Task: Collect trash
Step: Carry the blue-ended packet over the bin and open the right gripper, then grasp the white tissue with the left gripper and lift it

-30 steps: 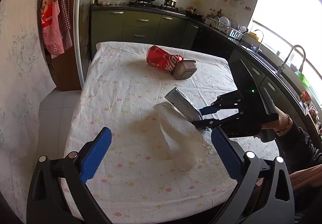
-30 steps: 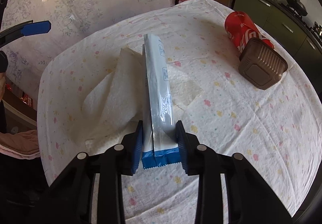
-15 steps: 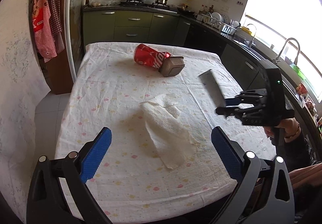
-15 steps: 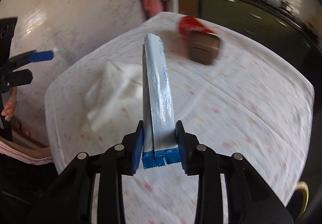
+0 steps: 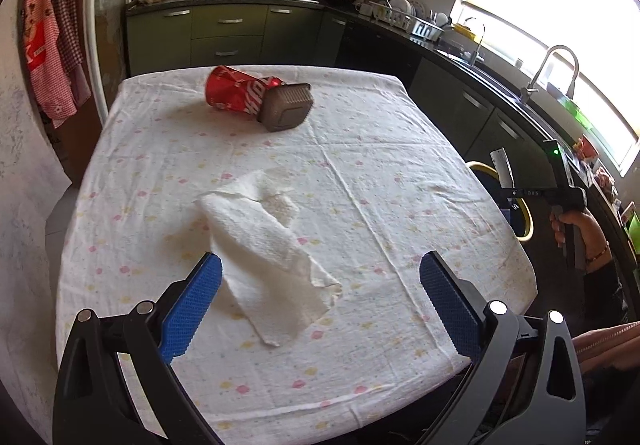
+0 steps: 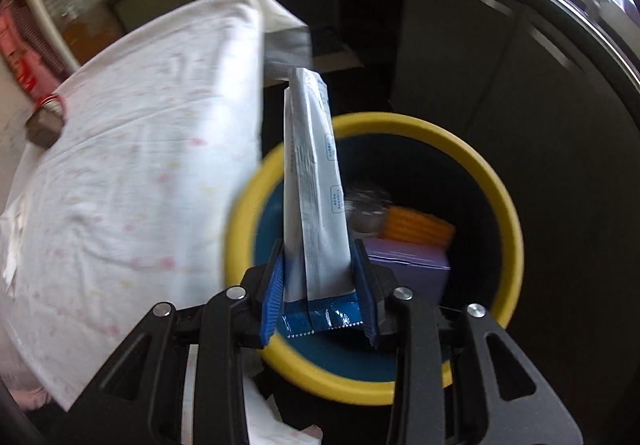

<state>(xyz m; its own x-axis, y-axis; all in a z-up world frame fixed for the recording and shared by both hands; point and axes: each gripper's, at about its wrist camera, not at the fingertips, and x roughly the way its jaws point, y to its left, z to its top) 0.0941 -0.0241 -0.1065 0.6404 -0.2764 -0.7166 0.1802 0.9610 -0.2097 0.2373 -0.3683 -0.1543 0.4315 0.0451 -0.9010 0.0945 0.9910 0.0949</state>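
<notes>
Right claw (image 6: 318,281) clamped on glossy flat wrapper (image 6: 312,181), left claw (image 5: 320,305) apart over crumpled paper towel (image 5: 264,249)

Right gripper (image 6: 318,295) jaws clamp silver wrapper (image 6: 314,189) above yellow-rimmed bin (image 6: 505,205).

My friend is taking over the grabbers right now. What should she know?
Right tool: shut on the long silver wrapper with a blue end, held over the yellow-rimmed blue bin beside the table.
Left tool: open, empty, over the crumpled white paper towel.
Still on the white dotted tablecloth: the paper towel, the tipped red paper cup and the brown ribbed plastic tub against it.
Done: some trash is already in the bin.
Left: drop the wrapper in, then collect the towel, cup and tub.
</notes>
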